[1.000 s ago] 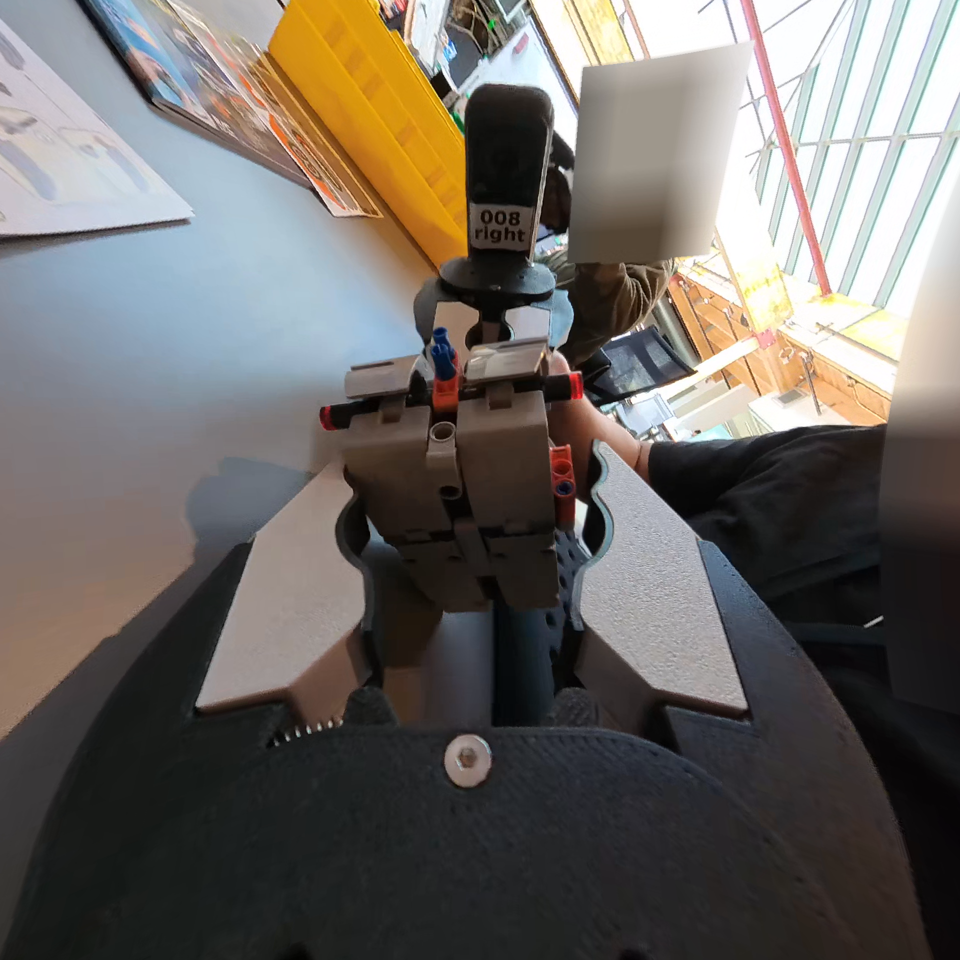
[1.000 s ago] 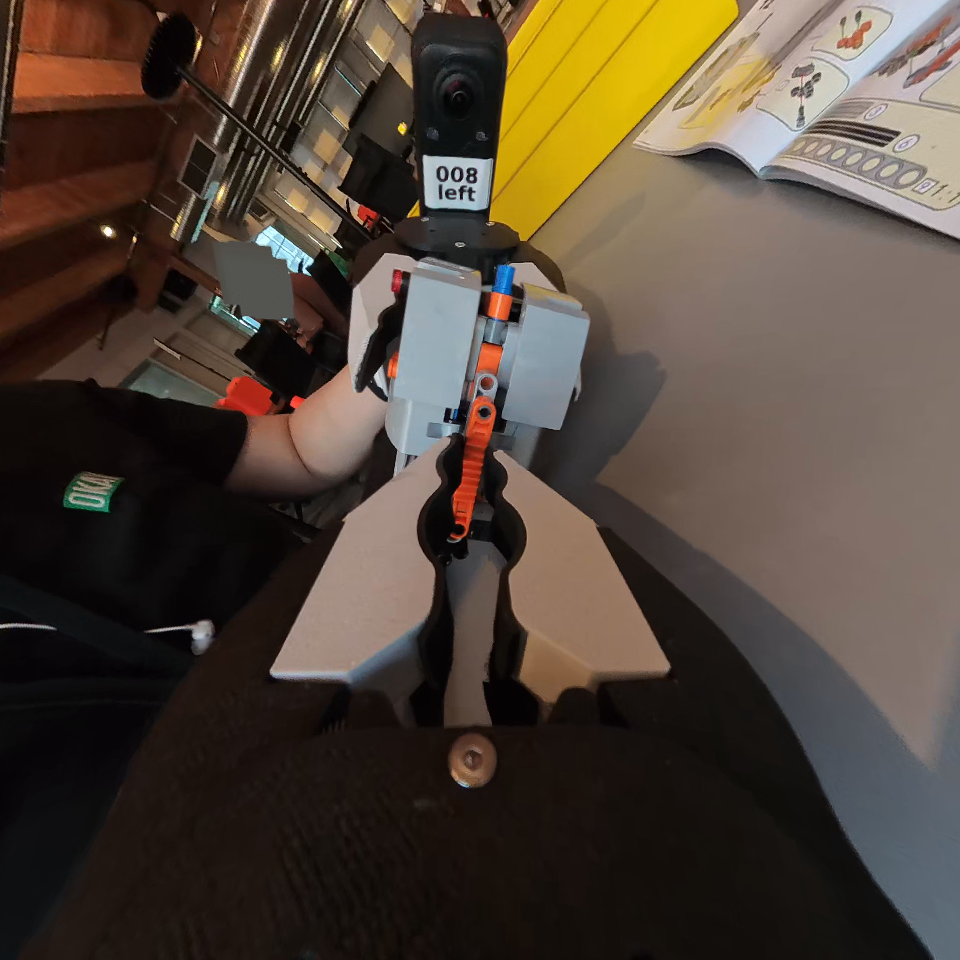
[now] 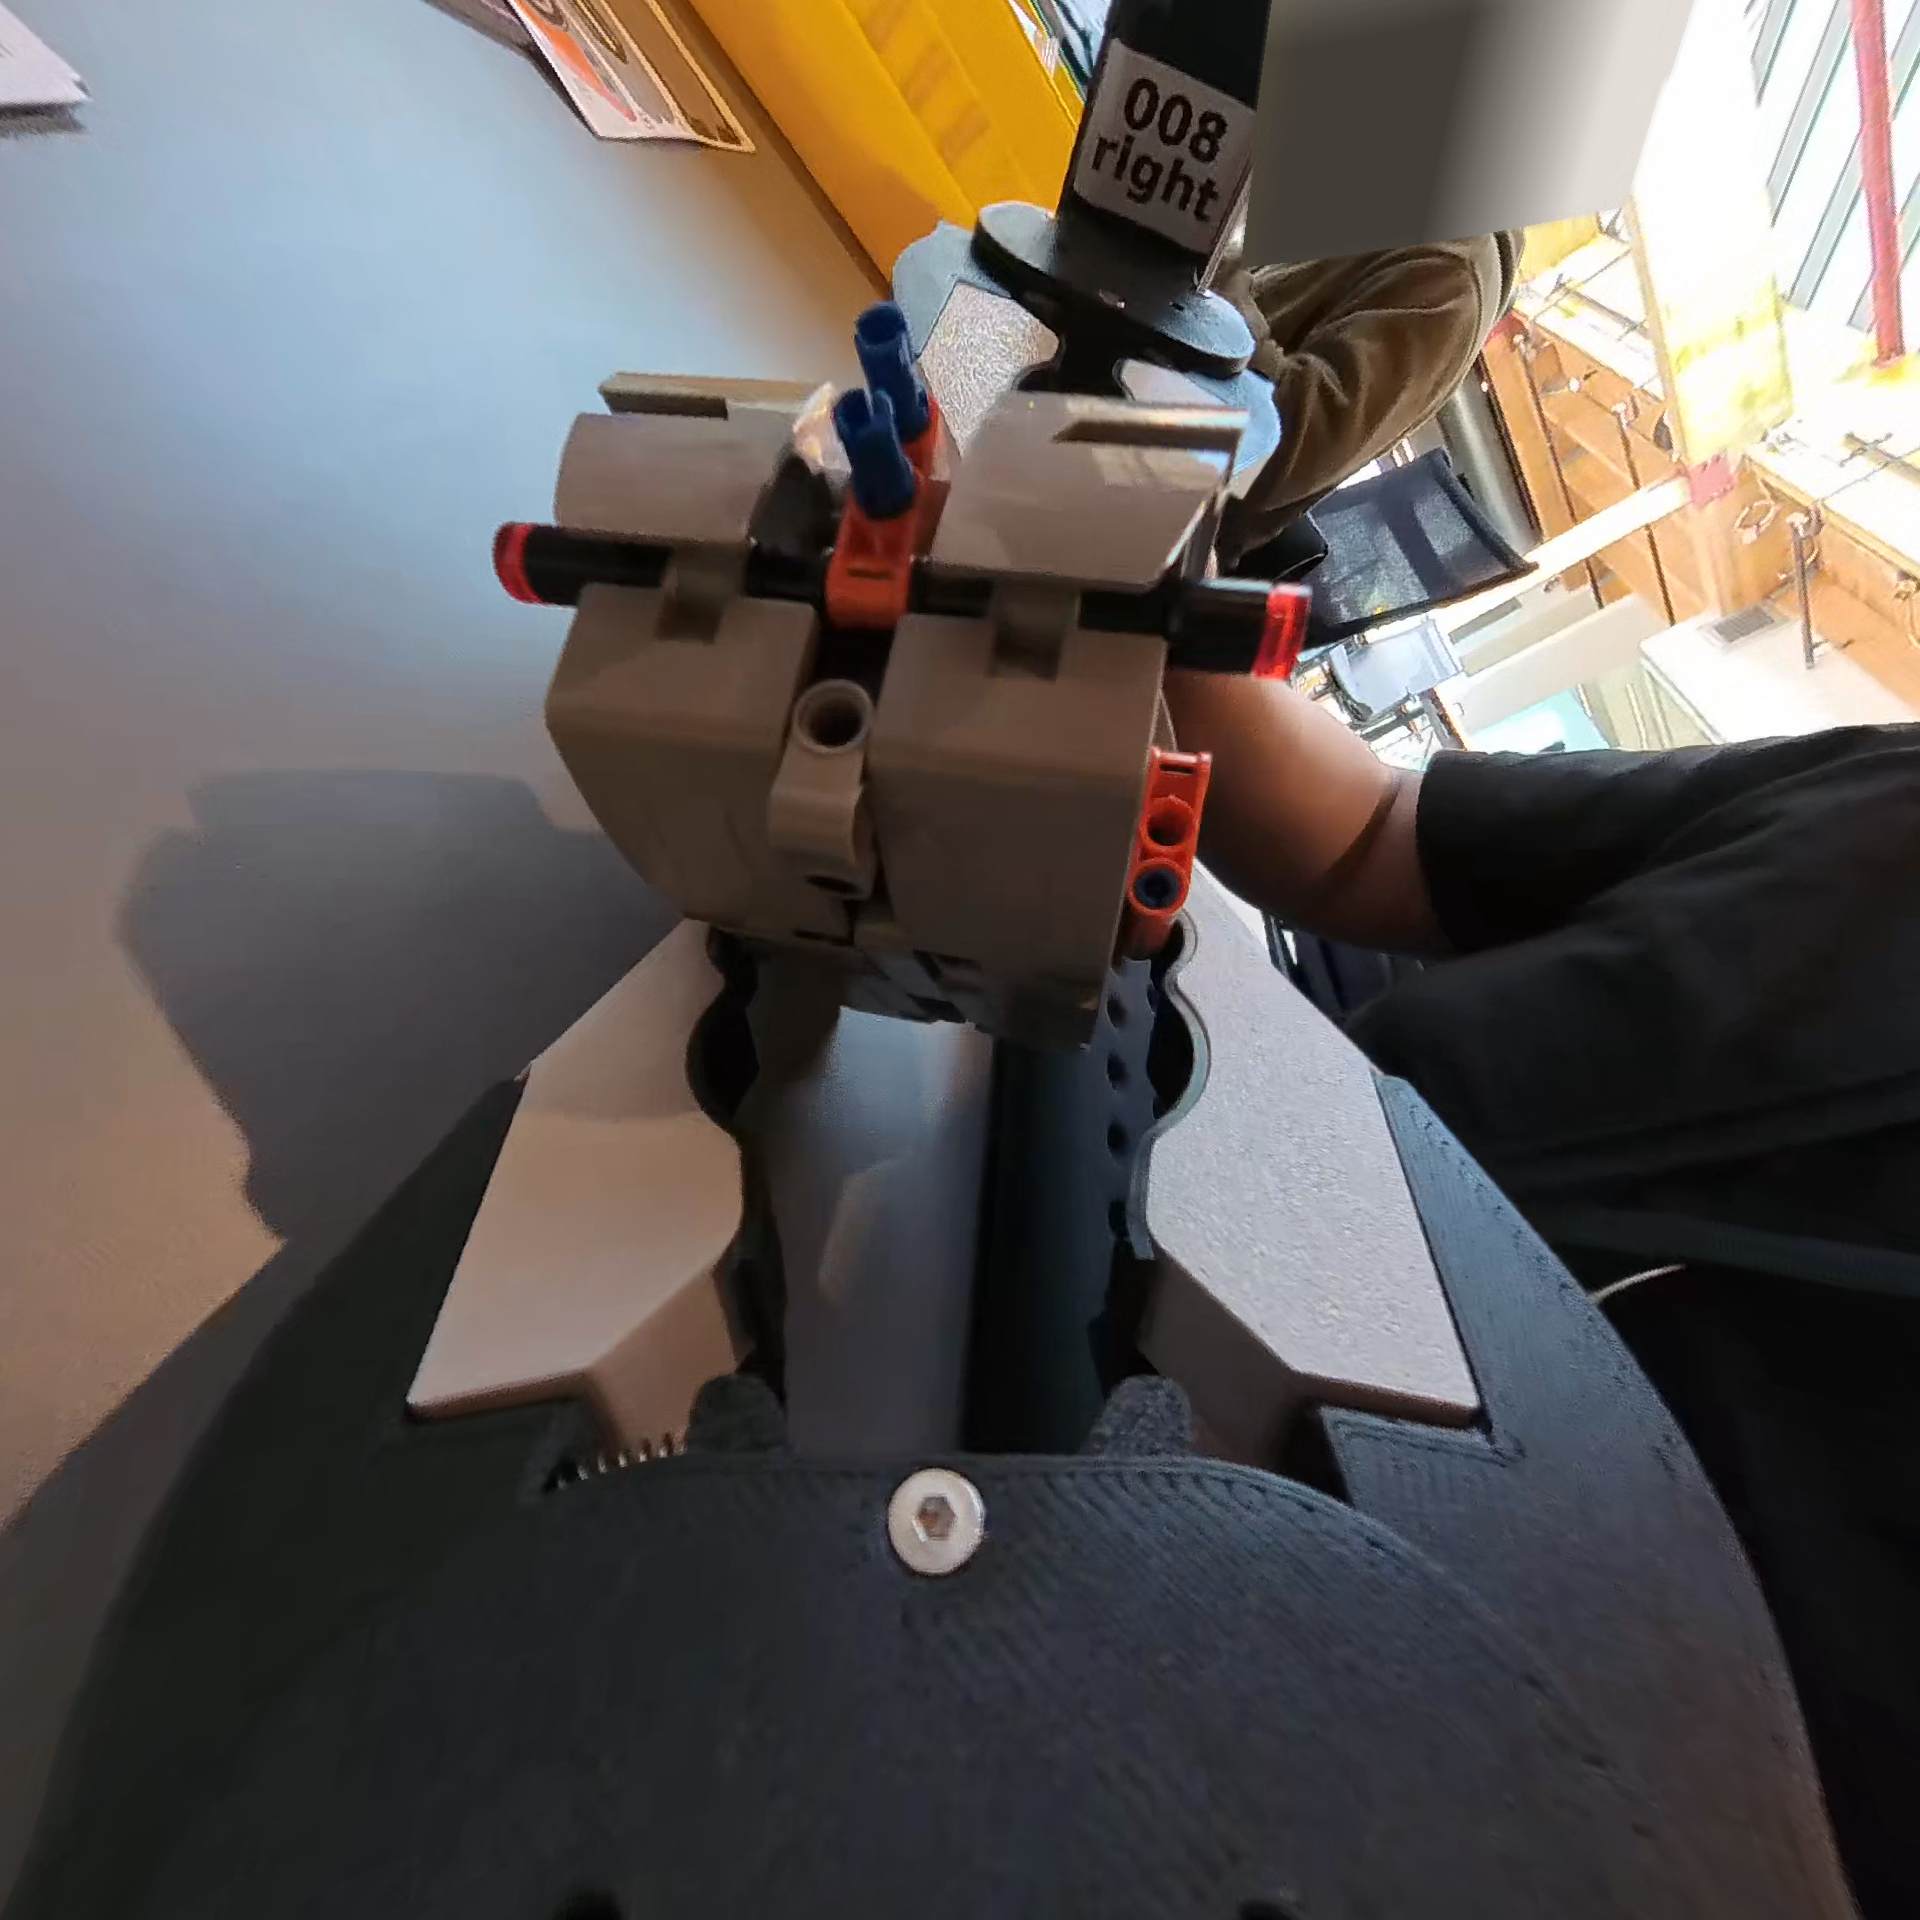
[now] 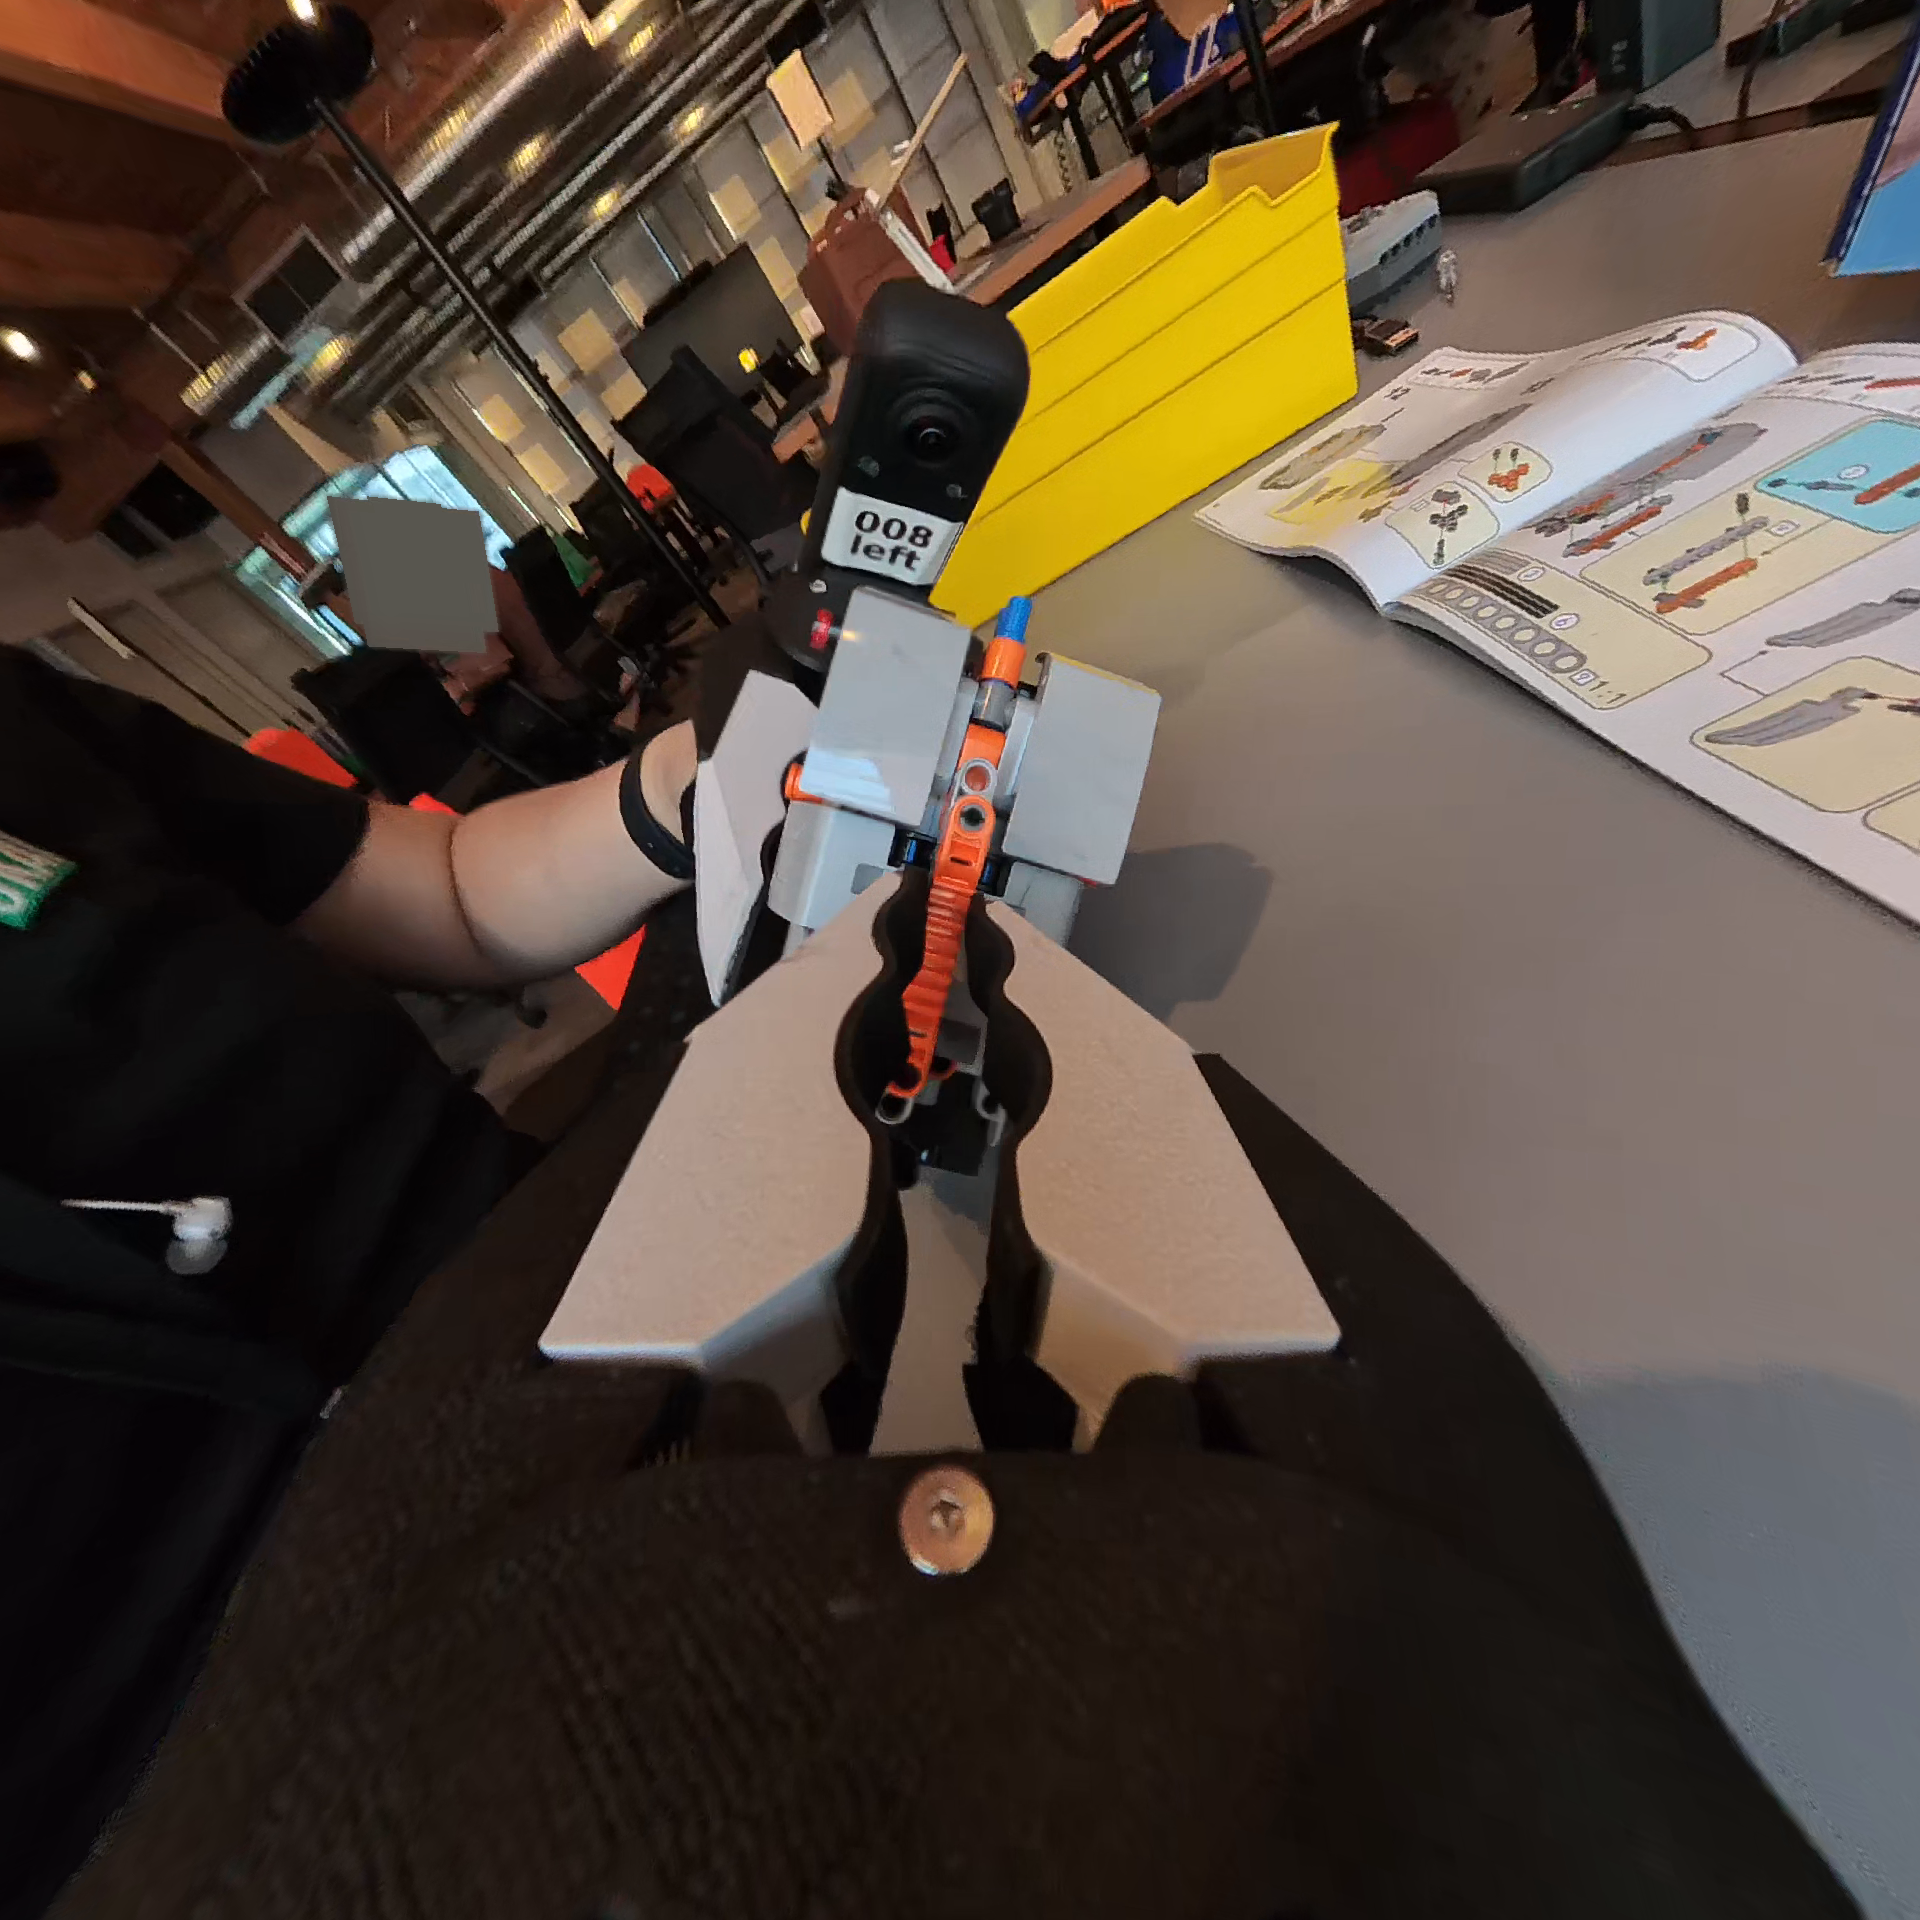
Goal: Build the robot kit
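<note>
- Left tool (image 3: 940,997): fingers spread wide enough to take the near end of a grey brick assembly (image 3: 831,769), pinching it by its lower block; contact on the far finger side is partly hidden, so the grip is read as firm but not confirmed at both pads.
- Right tool (image 4: 940,997): fingers drawn nearly together, nipping a thin orange ribbed lever (image 4: 945,935) that hangs off the opposite end of the same assembly.
- Assembly sits between the two tools, held clear above the grey surface (image 3: 260,520); its shadow falls on the surface below.
- Key relation: the tools face each other head-on, the assembly's long axis running along the line from one tool to the other. The black cross-axle with red end caps (image 3: 1226,623) lies square to that line.
- Left wrist view: two blue pins (image 3: 883,416) stand up from an orange connector on the top; a short orange beam (image 3: 1169,842) rides on the side, just beside the finger.
- Right wrist view: the orange lever runs lengthwise down into the gap between the fingers, its free tip deepest in.
- Surroundings: yellow bin (image 4: 1174,416) beyond the assembly; an open instruction booklet (image 4: 1610,582) lying flat on the surface, well apart from both tools.
- Person's forearm (image 4: 499,894) behind the left tool.
</note>
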{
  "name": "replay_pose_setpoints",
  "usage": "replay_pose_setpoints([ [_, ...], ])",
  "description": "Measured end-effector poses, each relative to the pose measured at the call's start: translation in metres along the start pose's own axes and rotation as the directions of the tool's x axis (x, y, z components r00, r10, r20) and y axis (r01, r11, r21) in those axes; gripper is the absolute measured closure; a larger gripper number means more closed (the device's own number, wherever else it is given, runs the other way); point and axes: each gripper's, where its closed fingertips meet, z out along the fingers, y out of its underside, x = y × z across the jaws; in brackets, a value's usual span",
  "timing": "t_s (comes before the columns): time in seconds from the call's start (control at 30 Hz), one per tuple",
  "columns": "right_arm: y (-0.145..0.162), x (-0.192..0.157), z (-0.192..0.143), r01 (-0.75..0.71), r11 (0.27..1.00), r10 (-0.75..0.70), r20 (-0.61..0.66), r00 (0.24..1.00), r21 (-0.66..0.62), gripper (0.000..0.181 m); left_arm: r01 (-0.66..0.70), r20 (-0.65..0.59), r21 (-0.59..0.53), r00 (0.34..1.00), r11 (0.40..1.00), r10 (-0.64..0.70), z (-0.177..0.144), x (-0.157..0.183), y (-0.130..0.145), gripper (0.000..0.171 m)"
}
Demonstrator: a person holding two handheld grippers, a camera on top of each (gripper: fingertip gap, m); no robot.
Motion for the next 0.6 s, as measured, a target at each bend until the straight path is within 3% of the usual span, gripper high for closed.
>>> replay_pose_setpoints([
  [0.23,-0.020,0.013,-0.006,-0.241,0.956,0.237,0.041,0.971,0.170,0.177,0.015,0.018,0.180,1.000,0.984,-0.018,-0.009,-0.005,-0.034,0.097],
  [0.37,-0.010,0.016,-0.004,-0.297,0.947,0.294,0.040,0.955,0.122,0.176,-0.038,0.072,0.087,0.997,0.995,0.032,-0.005,-0.013,-0.022,0.096],
  [0.47,-0.011,0.019,-0.004,-0.461,0.874,0.447,0.115,0.887,0.154,0.176,0.089,0.000,0.129,0.996,0.988,-0.090,-0.005,-0.011,-0.026,0.096],
  [0.6,-0.022,0.019,-0.004,-0.568,0.790,0.532,0.201,0.823,0.232,0.176,0.206,-0.074,0.286,0.978,0.936,-0.193,-0.016,-0.008,-0.047,0.096],
])
